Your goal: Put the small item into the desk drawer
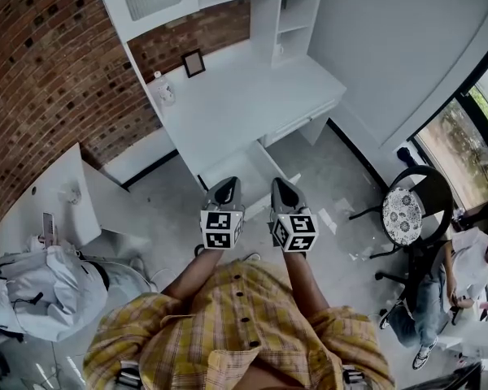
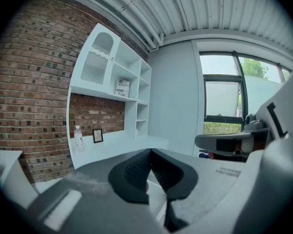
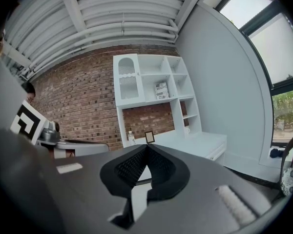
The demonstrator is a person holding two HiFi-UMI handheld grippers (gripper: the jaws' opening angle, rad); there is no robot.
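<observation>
Drawer [image 1: 237, 167] open below tabletop's [image 1: 236, 96] front edge, left gripper [image 1: 227, 184] and right gripper [image 1: 280, 184] both clenched, short of it; small item [image 2: 146, 186] maybe the reddish speck between left pads [image 2: 132, 172], so close in, then release.

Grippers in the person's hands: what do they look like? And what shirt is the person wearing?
The left gripper and the right gripper look the same: grey and tapering to a point, with black ribbed pads inside the jaws. Each carries a white cube printed with black square markers. No cables show. The person wears a yellow checked shirt with buttons down the front.
</observation>
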